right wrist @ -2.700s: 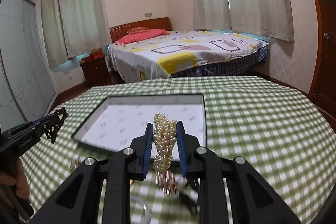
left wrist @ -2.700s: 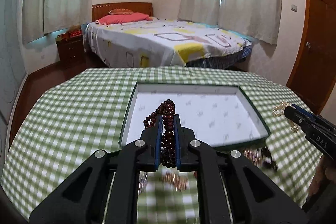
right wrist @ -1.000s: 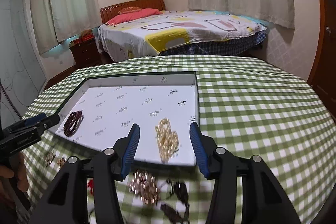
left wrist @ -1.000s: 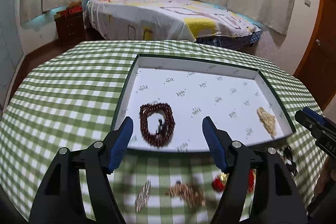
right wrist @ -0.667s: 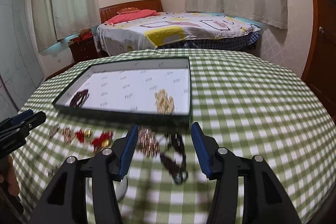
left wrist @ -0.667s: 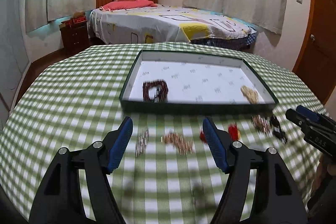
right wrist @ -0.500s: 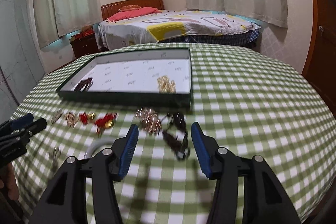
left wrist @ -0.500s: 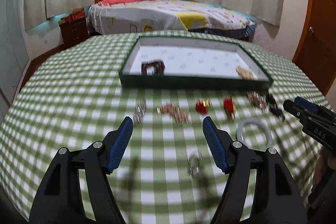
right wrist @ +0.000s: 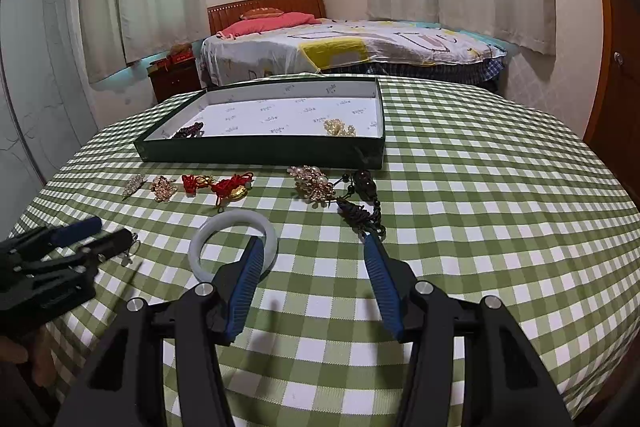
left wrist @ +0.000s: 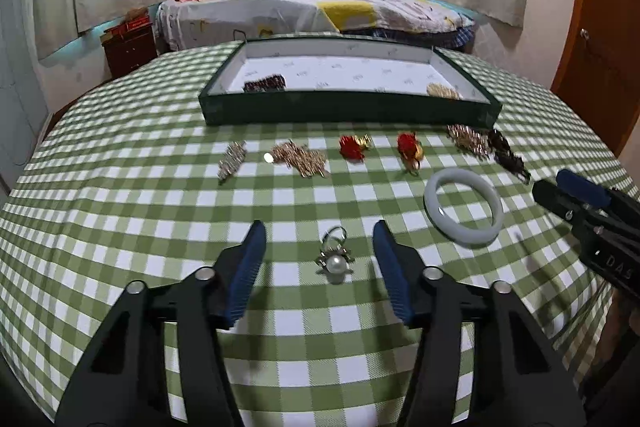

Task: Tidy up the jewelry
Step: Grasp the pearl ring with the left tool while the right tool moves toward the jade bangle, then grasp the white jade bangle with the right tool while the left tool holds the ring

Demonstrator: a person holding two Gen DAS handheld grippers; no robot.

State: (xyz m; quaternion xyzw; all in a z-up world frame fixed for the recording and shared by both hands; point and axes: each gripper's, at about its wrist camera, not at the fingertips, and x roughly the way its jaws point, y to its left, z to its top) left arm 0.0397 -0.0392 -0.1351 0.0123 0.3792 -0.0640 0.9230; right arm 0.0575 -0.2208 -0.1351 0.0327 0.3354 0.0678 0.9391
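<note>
A dark green tray (left wrist: 352,111) (right wrist: 260,153) with a white lining holds a dark red bead bracelet (left wrist: 265,83) (right wrist: 189,131) at its left and a pearl bracelet (left wrist: 443,91) (right wrist: 339,127) at its right. Loose jewelry lies in a row before it. My left gripper (left wrist: 320,233) is open, its fingers either side of a pearl ring (left wrist: 335,261). My right gripper (right wrist: 314,243) is open and empty; its left finger overlaps a pale jade bangle (right wrist: 234,241) (left wrist: 464,207).
On the green checked tablecloth (left wrist: 120,211) lie a silver brooch (left wrist: 231,159), a gold brooch (left wrist: 298,157), two red knot charms (left wrist: 354,147) (left wrist: 409,146), a pearl cluster brooch (right wrist: 314,183) and a dark bead string (right wrist: 362,203). A bed (right wrist: 352,47) stands beyond the table.
Both grippers opened and left the dark red and pearl bracelets in the tray, then pulled back toward the table's near side, over the loose jewelry.
</note>
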